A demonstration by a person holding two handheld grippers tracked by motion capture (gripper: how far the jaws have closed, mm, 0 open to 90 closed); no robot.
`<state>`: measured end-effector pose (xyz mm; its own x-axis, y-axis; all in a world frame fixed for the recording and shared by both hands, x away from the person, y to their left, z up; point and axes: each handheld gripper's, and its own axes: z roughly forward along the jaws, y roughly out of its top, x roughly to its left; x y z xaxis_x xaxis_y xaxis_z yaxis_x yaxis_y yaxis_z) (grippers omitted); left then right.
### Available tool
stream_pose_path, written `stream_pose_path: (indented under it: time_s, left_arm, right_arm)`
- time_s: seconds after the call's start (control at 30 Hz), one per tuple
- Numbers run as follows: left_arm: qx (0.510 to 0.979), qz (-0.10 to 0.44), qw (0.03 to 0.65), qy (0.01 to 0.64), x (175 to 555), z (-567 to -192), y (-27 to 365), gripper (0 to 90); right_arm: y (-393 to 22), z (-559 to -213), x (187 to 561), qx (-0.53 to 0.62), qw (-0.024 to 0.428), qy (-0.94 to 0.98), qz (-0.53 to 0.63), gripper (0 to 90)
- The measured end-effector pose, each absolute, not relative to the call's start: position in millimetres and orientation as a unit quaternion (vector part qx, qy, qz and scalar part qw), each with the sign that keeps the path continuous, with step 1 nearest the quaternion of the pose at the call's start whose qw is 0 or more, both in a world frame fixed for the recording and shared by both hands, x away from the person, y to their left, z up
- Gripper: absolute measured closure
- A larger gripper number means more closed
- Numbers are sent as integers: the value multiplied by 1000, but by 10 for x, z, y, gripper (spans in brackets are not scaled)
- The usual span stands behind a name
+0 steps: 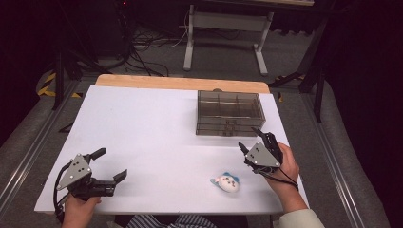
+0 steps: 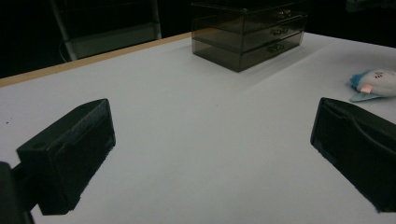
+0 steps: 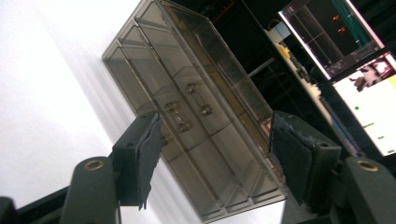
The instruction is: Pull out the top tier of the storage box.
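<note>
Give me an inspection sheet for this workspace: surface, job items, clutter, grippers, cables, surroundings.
Surface: white table, wooden strip along its far edge.
Job's things: smoky clear drawer box, drawers shut, handles facing the right gripper.
Clutter: small white and blue plush toy near the front edge.
Grippers: left gripper jaws wide apart, nothing between; right gripper jaws apart, aimed at the box front, not touching.
Cables: one trails from each gripper; a tangle on the floor beyond the table.
Surroundings: dark room, white table frame behind, lit screens.
</note>
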<state>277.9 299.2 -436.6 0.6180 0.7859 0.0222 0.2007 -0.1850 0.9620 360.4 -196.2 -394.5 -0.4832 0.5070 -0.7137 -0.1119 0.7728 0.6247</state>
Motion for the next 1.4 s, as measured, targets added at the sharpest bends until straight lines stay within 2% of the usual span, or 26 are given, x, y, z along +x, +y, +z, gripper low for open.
stream_pose_path:
  time_s: [0.4, 1.0, 1.4]
  left_arm:
    - [719, 271, 541, 342, 2779, -4367, 2990, 8]
    - [719, 267, 544, 341, 2787, -4368, 2992, 8]
    - [721, 265, 545, 336, 2787, -4365, 2985, 8]
  right_arm:
    - [-1872, -3970, 3621, 84, 551, 791, 253, 377]
    - [-1730, -4080, 3669, 40, 606, 773, 183, 412]
    - [-1638, -4169, 3731, 2, 626, 769, 129, 453]
